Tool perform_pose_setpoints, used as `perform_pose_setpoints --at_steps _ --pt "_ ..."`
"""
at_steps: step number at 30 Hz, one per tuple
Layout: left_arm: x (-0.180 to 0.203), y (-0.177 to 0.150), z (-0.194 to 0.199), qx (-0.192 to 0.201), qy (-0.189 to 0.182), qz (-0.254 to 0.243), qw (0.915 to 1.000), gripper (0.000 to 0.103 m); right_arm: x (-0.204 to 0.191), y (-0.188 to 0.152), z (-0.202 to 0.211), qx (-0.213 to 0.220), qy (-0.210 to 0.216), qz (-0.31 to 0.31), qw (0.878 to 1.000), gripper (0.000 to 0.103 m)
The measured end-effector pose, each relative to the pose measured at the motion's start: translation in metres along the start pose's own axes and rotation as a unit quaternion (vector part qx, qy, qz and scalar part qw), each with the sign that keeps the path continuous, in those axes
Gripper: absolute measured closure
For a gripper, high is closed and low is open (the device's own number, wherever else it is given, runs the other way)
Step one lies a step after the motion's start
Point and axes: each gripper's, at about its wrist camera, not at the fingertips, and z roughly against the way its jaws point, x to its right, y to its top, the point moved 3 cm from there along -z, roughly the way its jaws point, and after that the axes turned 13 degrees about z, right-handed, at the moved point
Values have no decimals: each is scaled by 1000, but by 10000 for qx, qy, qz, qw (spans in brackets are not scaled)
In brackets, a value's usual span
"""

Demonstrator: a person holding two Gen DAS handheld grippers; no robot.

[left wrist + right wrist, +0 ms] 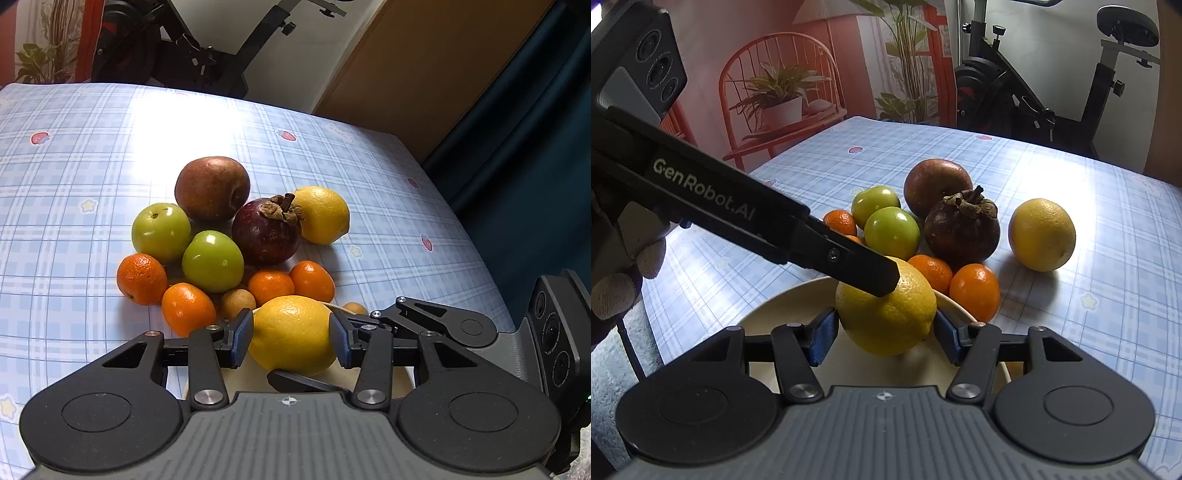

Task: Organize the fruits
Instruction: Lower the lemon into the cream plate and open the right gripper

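Note:
A yellow lemon (291,332) hangs just above a cream plate (768,317), and both grippers grip it. My left gripper (291,341) is shut on it, its blue pads pressing both sides. My right gripper (886,334) is shut on the same lemon (886,314) from another angle. One of the left gripper's fingers (857,264) lies across the lemon's upper left. The pile behind the plate holds a red apple (212,188), two green apples (212,260), a dark mangosteen (266,230), a second lemon (325,214) and several mandarins (142,278).
A blue checked cloth (92,166) covers the table, whose right edge (480,229) drops off near a dark curtain. Small brown longans (238,302) lie among the mandarins. An exercise bike (1034,92) and a red chair with a plant (775,96) stand beyond the table. A gloved hand (624,273) holds the left gripper.

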Motion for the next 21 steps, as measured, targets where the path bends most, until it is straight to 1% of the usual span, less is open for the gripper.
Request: perform_pose_setpoints --at_steps 2,6,9,12,14,15,17,18,19,20,21 --pt "-1 -3 -4 -47 -4 7 10000 56 0 -2 -3 -73 -14 0 10000 43" --pt "-3 -6 -4 -27 -40 47 10000 56 2 -5 4 -51 -51 -121 9999 42" --pt "-5 -5 -1 78 -55 57 9999 56 6 -4 13 -19 -84 -163 9998 41" --pt "-11 1 12 255 -90 118 9996 57 14 -6 25 48 -94 -232 9997 41" --pt "-14 5 18 364 -49 161 9992 62 20 -8 33 90 -105 -277 9995 41" --pt "-17 7 20 381 -26 192 9991 69 24 -9 38 118 -113 -285 9995 41" --pt "-23 10 20 377 36 272 9989 70 31 -9 45 156 -154 -291 9993 50" --pt "-26 11 19 366 88 325 9988 76 35 -9 48 151 -245 -305 9991 54" --pt "-30 11 18 335 119 393 9986 82 39 -9 50 131 -334 -307 9989 65" --pt "-34 10 16 295 123 479 9983 82 44 -10 52 122 -395 -319 9986 72" --pt "-38 10 16 267 114 565 9980 82 48 -10 54 112 -439 -341 9984 73"
